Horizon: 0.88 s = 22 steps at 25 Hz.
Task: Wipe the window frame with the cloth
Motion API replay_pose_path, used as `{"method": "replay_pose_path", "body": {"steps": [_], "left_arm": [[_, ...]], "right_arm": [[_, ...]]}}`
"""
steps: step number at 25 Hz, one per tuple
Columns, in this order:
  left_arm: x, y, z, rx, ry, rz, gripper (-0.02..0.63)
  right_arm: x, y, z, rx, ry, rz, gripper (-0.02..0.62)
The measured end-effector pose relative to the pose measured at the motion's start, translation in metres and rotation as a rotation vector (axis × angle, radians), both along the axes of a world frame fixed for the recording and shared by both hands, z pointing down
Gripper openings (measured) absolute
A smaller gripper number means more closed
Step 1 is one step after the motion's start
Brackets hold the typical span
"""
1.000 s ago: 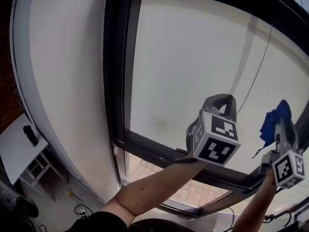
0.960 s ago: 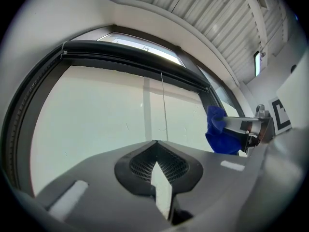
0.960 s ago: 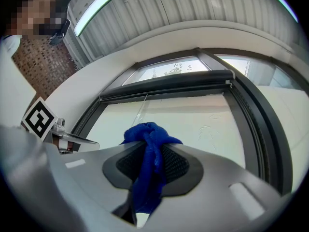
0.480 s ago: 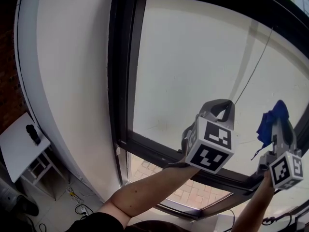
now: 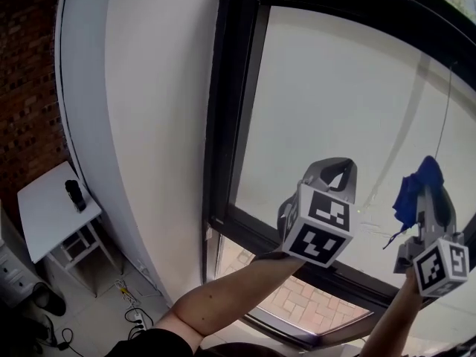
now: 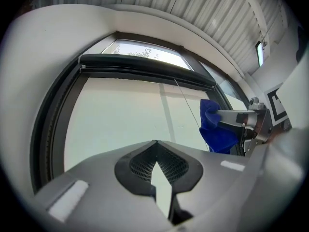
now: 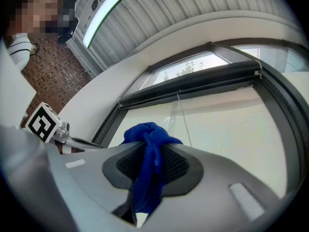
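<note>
We are at the approach step, and the wiping itself does not look begun. The right hand-held gripper (image 7: 147, 140) is clamped on the blue cloth (image 7: 148, 173), which bunches above its tips and hangs down between the jaws. In the head view it sits at the lower right, in front of the pale pane (image 5: 335, 103) and above the lower bar of the dark window frame (image 5: 232, 125). We cannot tell whether the cloth touches the glass. The left hand-held gripper (image 6: 157, 141) waits at lower centre with its tips closed together on nothing.

Next, we judge, the cloth must be brought onto a frame bar and pressed flat before it is drawn along, clear of the thin cord (image 5: 445, 110) that hangs nearby. We see no bucket, basin or other container in any view.
</note>
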<state>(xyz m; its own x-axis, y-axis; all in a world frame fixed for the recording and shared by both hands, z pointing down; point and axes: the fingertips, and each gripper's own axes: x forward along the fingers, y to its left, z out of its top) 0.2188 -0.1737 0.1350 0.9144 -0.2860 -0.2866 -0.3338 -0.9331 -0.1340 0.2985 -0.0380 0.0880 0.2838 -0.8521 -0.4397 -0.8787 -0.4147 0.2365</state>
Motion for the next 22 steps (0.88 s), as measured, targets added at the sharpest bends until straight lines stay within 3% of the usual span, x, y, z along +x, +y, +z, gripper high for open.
{"method": "replay_pose_path", "body": {"steps": [7, 16, 22], "left_arm": [[-0.063, -0.046, 0.006, 0.003, -0.014, -0.153, -0.008], [-0.153, -0.102, 0.017, -0.008, -0.010, -0.299, -0.007], [-0.186, -0.135, 0.013, 0.032, -0.007, -0.334, -0.006]], "right_arm": [[-0.039, -0.059, 0.004, -0.009, -0.009, -0.125, 0.101], [-0.116, -0.139, -0.002, -0.012, 0.012, -0.289, 0.101], [-0.142, -0.200, -0.005, -0.037, 0.002, -0.331, 0.101]]}}
